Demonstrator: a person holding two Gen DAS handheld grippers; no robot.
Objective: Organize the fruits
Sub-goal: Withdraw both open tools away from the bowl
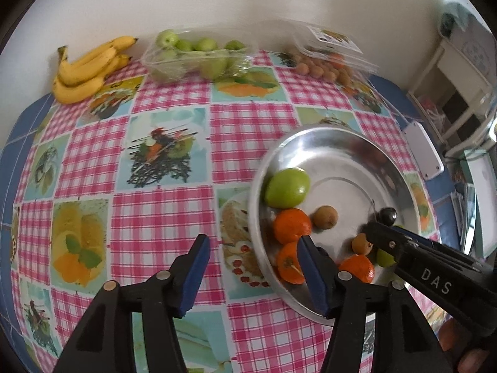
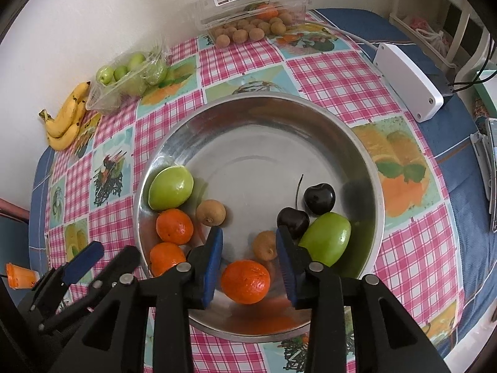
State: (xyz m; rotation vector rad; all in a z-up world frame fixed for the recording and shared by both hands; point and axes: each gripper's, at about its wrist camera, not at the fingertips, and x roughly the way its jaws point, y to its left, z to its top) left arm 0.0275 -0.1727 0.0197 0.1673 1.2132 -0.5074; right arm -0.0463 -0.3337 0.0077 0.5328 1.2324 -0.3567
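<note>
A steel bowl (image 2: 357, 143) holds two green fruits (image 2: 170, 187), three oranges, two brown longans (image 2: 211, 212) and two dark cherries (image 2: 319, 198). My right gripper (image 2: 249, 258) is open over the bowl's near side, its blue pads either side of an orange (image 2: 245, 281) without touching it. My left gripper (image 1: 253, 275) is open and empty at the bowl's left rim (image 1: 257, 168), above the checked tablecloth. The right gripper's black body (image 1: 435, 267) reaches into the bowl in the left wrist view.
Along the back wall lie bananas (image 1: 87, 68), a clear tray of green fruits (image 1: 198, 54) and an open clear box of longans (image 2: 248, 18). A white power box (image 2: 407, 80) with a cable sits at the right. A small orange object (image 2: 18, 275) stands off the table's left edge.
</note>
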